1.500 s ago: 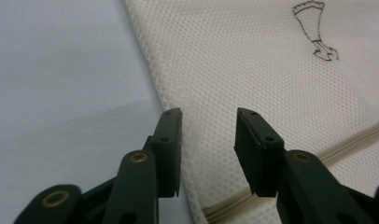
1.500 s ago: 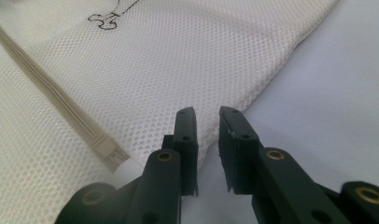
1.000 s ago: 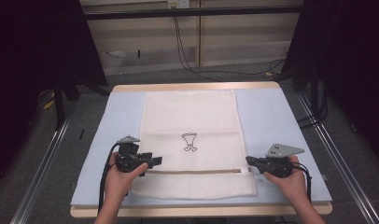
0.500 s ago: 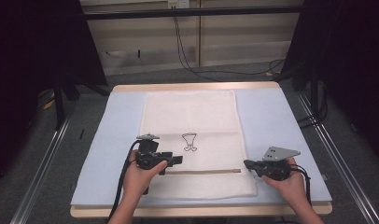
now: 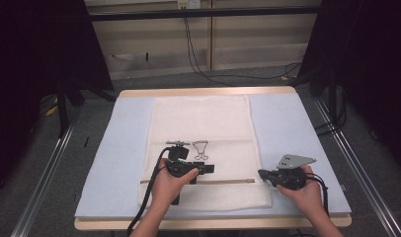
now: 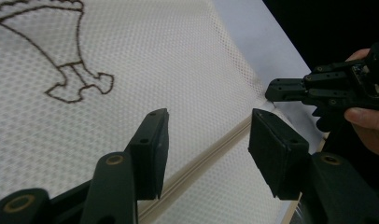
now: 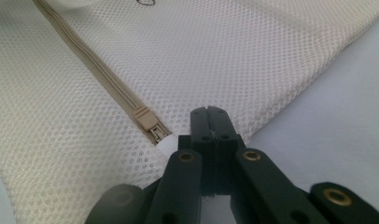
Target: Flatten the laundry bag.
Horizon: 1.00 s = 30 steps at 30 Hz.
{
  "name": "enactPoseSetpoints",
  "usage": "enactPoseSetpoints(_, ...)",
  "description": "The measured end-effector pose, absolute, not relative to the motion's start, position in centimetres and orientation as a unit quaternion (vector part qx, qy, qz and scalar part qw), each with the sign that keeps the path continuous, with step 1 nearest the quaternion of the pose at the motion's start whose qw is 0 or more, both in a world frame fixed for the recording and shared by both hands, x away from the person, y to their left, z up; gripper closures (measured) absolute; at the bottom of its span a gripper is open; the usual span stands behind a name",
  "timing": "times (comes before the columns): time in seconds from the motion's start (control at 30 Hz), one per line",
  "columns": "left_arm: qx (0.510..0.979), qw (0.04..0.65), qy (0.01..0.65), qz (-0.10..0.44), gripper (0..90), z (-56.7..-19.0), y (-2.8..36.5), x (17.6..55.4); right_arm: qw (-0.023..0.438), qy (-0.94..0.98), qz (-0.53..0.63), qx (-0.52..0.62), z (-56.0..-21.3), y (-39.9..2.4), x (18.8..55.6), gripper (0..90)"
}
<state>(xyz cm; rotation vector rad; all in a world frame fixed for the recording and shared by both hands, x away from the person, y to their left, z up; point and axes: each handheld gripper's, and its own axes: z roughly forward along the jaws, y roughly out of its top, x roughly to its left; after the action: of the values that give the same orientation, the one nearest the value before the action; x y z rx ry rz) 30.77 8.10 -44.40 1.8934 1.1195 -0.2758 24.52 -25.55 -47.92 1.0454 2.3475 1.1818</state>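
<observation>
Where grey floor point(image 5: 287, 84) surrounds it, the table point(image 5: 297, 123) bears a mesh bag point(image 5: 203, 123).

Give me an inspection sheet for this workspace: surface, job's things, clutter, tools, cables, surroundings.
Surface: pale blue mat covering a wood-edged table.
Job's things: white mesh laundry bag lying flat, beige zipper across its near end, zipper pull at the right side.
Clutter: nothing seen.
Tools: left tool open above the zipper, nothing between its jaws, which have just been closing; right tool shut at the bag's edge beside the pull.
Cables: black cable trailing from the left tool.
Surroundings: wall panels, floor cables, dark curtains.
</observation>
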Motion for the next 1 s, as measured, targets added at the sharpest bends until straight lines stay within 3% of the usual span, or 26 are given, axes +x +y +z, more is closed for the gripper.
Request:
enactPoseSetpoints(0.43, 0.758, 0.424, 0.458, -0.189, 50.7, -45.6, 2.9, 30.8, 0.149, 0.824, 0.403, 0.369, -48.3, -25.5, 24.6, 90.0)
enactPoseSetpoints(1.0, 0.759, 0.394, 0.459, -0.241, 64.8, -47.4, -0.9, 31.0, 0.149, 0.825, 0.399, 0.371, -48.4, -25.4, 24.7, 90.0)
